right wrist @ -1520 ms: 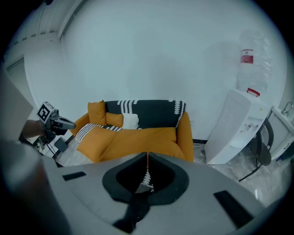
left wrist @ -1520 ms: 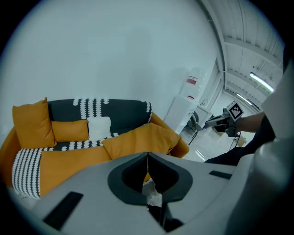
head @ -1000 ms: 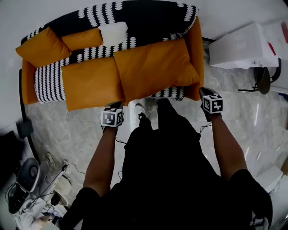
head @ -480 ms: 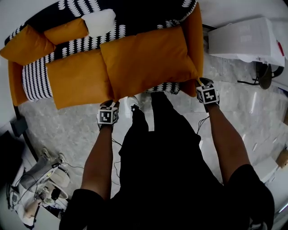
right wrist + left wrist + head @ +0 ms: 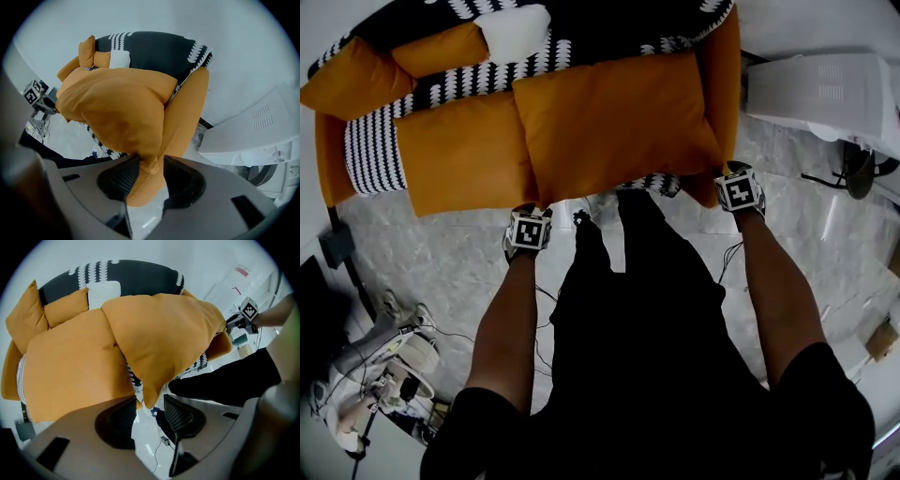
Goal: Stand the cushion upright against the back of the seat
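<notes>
A large orange cushion (image 5: pixel 619 122) lies flat on the right half of the sofa seat, its front edge hanging over the seat's front. My left gripper (image 5: pixel 532 214) is at its front left corner. In the left gripper view the corner (image 5: pixel 151 397) hangs between the opening jaws (image 5: pixel 150 409) with gaps on both sides. My right gripper (image 5: pixel 727 174) is at the front right corner, beside the orange armrest (image 5: pixel 724 84). There the jaws (image 5: pixel 149 171) are also opening, with the cushion's tip (image 5: pixel 151 164) loose between them. The black-and-white sofa back (image 5: pixel 609 19) is behind the cushion.
A second orange seat cushion (image 5: pixel 459 155) lies to the left, with two small orange pillows (image 5: pixel 352 80) and a white one (image 5: pixel 514 28) against the back. A white boxy unit (image 5: pixel 825 89) stands right of the sofa. Cables and equipment (image 5: pixel 394 366) clutter the floor at lower left.
Both grippers have sunk at the sofa's front edge with the cushion's front corners. The cushion has settled lower onto the seat.
</notes>
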